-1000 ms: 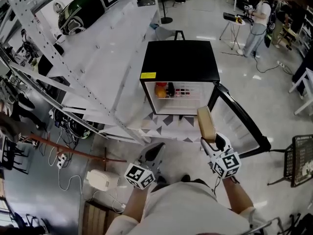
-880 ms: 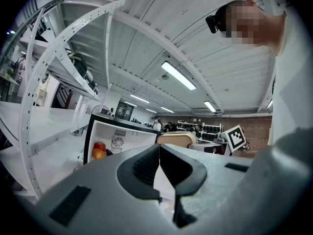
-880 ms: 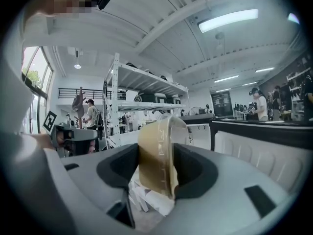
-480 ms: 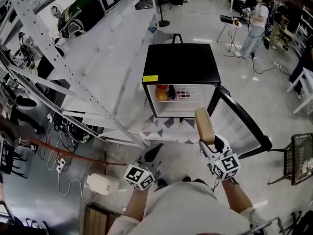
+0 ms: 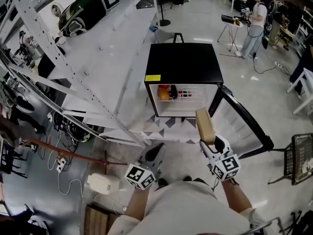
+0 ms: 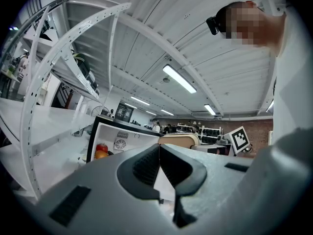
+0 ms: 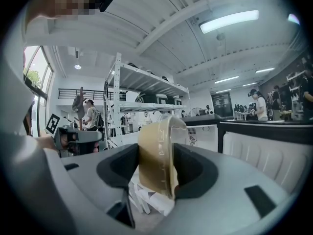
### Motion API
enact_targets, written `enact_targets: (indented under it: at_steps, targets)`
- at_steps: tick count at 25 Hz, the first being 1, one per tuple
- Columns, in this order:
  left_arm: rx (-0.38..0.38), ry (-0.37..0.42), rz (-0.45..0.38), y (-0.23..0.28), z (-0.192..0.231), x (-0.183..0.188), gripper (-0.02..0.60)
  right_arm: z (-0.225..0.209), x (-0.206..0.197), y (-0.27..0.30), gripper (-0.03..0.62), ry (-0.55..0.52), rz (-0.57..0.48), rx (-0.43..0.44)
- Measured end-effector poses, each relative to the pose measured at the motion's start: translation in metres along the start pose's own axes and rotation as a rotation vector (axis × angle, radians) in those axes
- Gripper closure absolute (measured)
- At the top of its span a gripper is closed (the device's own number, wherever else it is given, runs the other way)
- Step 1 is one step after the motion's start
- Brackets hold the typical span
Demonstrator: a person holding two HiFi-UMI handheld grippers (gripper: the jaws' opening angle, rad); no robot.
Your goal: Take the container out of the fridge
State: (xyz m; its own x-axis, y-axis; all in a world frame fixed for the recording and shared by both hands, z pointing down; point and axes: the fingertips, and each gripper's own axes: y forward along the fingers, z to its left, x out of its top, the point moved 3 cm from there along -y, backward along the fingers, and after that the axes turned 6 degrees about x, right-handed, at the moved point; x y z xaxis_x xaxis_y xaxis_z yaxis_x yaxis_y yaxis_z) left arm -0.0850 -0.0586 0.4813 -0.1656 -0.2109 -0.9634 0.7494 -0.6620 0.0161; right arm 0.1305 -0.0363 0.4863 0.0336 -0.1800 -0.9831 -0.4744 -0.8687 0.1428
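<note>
A small black fridge (image 5: 183, 62) stands on the floor with its door (image 5: 243, 124) swung open to the right. Inside it I see red and orange fruit (image 5: 164, 92) on the left. My right gripper (image 5: 209, 142) is shut on a tan container (image 5: 205, 125) with a clear lid, held on its side out in front of the fridge. In the right gripper view the container (image 7: 157, 153) fills the gap between the jaws. My left gripper (image 5: 154, 154) hangs lower left of the fridge, shut and holding nothing; its jaws meet in the left gripper view (image 6: 159, 168).
White metal shelving (image 5: 93, 48) runs along the left of the fridge, with appliances on top. Cables and a power strip (image 5: 61, 158) lie on the floor at left. A wire basket (image 5: 298, 160) stands at right. A person (image 5: 257, 21) works at a stand far back right.
The view has shifted slightly; the fridge sits a little further right in the frame. Both grippers and the container hold nearly the same place.
</note>
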Motion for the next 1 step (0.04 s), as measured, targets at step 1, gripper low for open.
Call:
enact_targets:
  at_steps: [1]
  targets:
    - [0.0, -0.001, 0.001, -0.0002, 0.001, 0.0005, 0.577, 0.0008, 0.0, 0.0011, 0.361, 0.002, -0.001, 0.0]
